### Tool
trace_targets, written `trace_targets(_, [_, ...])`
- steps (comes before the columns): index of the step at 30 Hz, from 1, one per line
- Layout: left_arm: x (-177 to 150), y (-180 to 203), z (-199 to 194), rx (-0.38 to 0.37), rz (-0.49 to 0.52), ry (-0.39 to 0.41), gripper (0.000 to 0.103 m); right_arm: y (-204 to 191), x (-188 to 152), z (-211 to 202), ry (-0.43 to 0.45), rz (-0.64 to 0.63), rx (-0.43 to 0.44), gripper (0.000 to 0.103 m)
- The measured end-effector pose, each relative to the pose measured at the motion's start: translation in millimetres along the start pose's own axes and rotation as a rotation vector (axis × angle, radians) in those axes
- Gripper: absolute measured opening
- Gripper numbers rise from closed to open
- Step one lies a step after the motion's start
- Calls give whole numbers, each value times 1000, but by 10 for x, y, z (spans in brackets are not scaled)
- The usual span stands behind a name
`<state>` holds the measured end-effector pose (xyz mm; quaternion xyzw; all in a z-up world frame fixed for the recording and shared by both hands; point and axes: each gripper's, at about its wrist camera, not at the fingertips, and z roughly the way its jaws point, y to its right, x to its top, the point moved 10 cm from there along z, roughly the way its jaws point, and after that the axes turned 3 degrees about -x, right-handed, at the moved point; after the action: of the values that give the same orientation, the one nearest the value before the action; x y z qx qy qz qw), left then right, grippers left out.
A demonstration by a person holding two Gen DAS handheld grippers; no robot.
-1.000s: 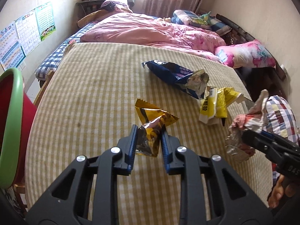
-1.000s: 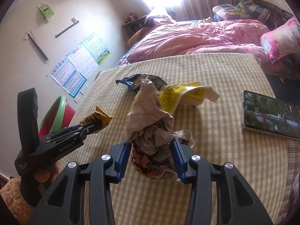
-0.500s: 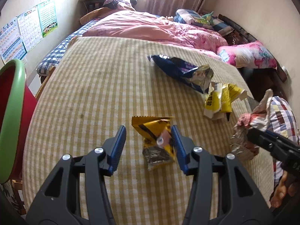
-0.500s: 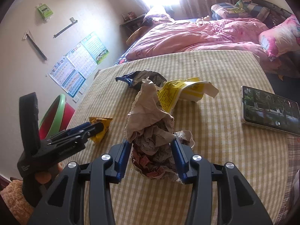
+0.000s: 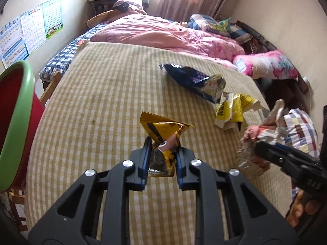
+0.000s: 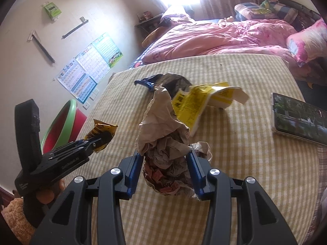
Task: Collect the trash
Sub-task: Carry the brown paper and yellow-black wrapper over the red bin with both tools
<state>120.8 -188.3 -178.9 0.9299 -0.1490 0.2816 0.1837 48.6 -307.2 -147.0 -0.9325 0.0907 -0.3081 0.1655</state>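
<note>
A yellow snack wrapper (image 5: 163,140) is being clamped above the checked worktop (image 5: 98,102) by the closed left gripper (image 5: 161,159) while crumpled paper (image 6: 165,153) is being gripped by the right gripper (image 6: 165,175), and loose, springy folds are being judged liable to slip out before the bin (image 5: 18,110).

Far and left portions of the checked tablecloth (image 5: 98,94) lie bare, giving open passage toward the green-rimmed red bin (image 5: 14,122) just off the table's left edge. Toward the right, a blue wrapper (image 5: 192,79) and a yellow packet (image 5: 231,110) lie close together, obstructing that side. A phone (image 6: 298,118) occupies the right margin. Between the left gripper (image 5: 161,159) and right gripper (image 6: 163,173) a strip of cloth remains free
</note>
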Motion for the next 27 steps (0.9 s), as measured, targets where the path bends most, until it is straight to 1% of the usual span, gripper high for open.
trace_targets(6, [-57,-79,-219,5,-26,29,20,-197,-12,43,-14,-35,21,43])
trace_targets(19, [-152,-365,-447,37,-65,60,20,-617,-72,181,-43,-105,52,43])
trace_targets(27, [-229,-559,-548,42,-89,65,20,-811,-151,241,-55,-120,56,43])
